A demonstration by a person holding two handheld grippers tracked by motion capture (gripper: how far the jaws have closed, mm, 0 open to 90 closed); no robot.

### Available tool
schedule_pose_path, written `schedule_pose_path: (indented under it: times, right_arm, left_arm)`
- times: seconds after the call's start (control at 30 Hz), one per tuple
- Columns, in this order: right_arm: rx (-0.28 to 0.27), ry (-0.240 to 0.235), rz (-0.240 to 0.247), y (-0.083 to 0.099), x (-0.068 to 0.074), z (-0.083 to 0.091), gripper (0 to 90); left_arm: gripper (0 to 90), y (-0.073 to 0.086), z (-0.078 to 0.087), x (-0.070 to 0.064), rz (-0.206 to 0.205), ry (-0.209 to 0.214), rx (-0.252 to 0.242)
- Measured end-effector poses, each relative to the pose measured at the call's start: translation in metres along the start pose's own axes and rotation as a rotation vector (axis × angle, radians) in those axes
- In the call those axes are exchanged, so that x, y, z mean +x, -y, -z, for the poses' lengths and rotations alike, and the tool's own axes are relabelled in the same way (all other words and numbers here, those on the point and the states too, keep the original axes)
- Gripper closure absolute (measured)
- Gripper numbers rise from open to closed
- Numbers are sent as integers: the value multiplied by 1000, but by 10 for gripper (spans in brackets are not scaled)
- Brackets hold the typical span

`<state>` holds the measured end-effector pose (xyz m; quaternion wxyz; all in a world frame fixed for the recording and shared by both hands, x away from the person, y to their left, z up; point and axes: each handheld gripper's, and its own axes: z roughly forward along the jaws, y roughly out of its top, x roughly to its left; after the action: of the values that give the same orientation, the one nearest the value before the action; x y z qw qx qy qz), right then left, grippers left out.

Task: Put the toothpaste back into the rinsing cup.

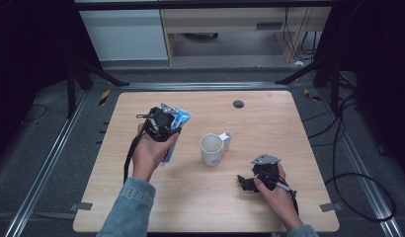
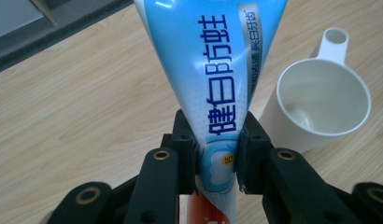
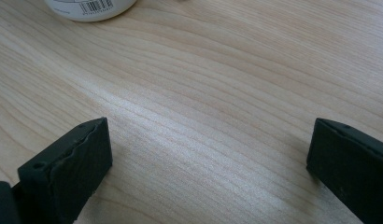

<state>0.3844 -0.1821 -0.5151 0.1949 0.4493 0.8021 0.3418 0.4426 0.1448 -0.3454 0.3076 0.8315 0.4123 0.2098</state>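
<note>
Wooden table (image 1: 205,197): light grain top, rounded corners, a dark round grommet (image 1: 238,103) near its far edge.

White plastic cup (image 1: 211,149): stands upright near the table's middle, its handle (image 1: 226,139) pointing to the far right. In the left gripper view the interior appears empty. In the right gripper view only its base shows, cut off by the top edge; a barcode label (image 3: 95,5) is present, digits too small to read.

Toothpaste tube (image 2: 213,74): blue and white, printed with large blue Chinese characters reading 健白防蛀; a smaller column beside them is hard to make out. Its lower end turns red and is hidden behind the jaws; its wide end is cut off at the frame top. It is held above the table, left of the cup.

Left gripper (image 2: 216,156): jaws clamped on the tube's narrow portion, one pad on each side.

Right gripper (image 3: 208,158): jaws wide apart, nothing between them, low over bare table near the cup's right.
</note>
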Motion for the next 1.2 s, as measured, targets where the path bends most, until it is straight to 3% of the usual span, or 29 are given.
schedule_pose_path:
  times: [0.3, 0.77, 1.2]
  right_arm:
    - [-1, 0, 0, 0, 0, 0, 3]
    - [-1, 0, 0, 0, 0, 0, 3]
    - [0, 0, 0, 0, 0, 0, 3]
  left_arm:
    - [723, -7, -5, -14, 0, 5, -62]
    - [722, -15, -2, -20, -5, 0, -118]
    - [720, -36, 7, -26, -18, -2, -170]
